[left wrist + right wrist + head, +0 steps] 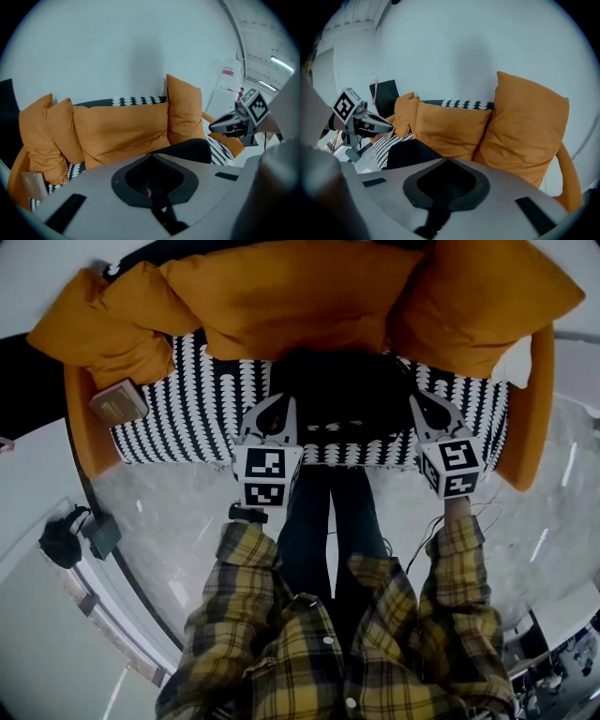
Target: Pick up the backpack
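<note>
A black backpack (342, 390) stands in the middle of a sofa seat, leaning on the orange back cushions. My left gripper (273, 410) hovers at the seat's front edge, just left of the backpack, jaws shut and empty. On the backpack's right side my right gripper (427, 406) is also shut and empty. In the left gripper view the backpack (193, 149) shows just past the closed jaw tips (151, 155), with the right gripper (226, 125) beyond. The right gripper view shows the backpack (408, 153) left of its closed tips (447, 161). Neither gripper visibly touches the bag.
The sofa seat (202, 409) has a black-and-white pattern and orange sides. Large orange cushions (300, 296) line its back. A brown book (118, 401) lies at the seat's left end. A dark device with a cable (66, 538) sits on the marble floor at left.
</note>
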A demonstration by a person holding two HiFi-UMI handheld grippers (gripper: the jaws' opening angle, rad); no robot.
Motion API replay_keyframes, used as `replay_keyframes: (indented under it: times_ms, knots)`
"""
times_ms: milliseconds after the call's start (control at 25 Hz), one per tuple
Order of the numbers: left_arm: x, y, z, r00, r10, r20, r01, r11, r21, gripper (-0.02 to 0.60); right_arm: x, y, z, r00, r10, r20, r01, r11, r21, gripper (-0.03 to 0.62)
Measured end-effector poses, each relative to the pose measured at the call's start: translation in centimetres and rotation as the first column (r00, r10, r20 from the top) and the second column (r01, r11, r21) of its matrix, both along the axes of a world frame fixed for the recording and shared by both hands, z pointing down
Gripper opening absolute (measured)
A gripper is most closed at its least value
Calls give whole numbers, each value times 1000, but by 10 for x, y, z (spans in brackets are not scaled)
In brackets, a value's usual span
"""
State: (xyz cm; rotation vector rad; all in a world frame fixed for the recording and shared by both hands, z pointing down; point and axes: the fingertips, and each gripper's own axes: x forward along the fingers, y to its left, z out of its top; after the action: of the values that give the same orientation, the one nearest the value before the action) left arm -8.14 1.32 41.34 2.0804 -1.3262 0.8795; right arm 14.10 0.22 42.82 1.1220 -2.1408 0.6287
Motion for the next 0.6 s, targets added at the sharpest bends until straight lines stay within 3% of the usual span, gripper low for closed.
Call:
replay_keyframes:
  times_ms: [280,320,400,600]
  knots:
    - [-7,7,26,1000,-9,25,10,998,-58,23,-5,2,18,998,-57,-16,56,998,-25,18]
    - [-9,8,30,1000,-9,29,11,998,-66,43,-6,3,21,998,-65,-18,65,997,-32,27]
    - [-12,9,37,1000,-9,30,12,996,-88,124,-7,4,28,997,-80,-16,79,995,-52,108]
    - [-17,14,52,999,1,51,5,994,-112,187,-7,8,40,994,-109,-26,107,992,-68,174]
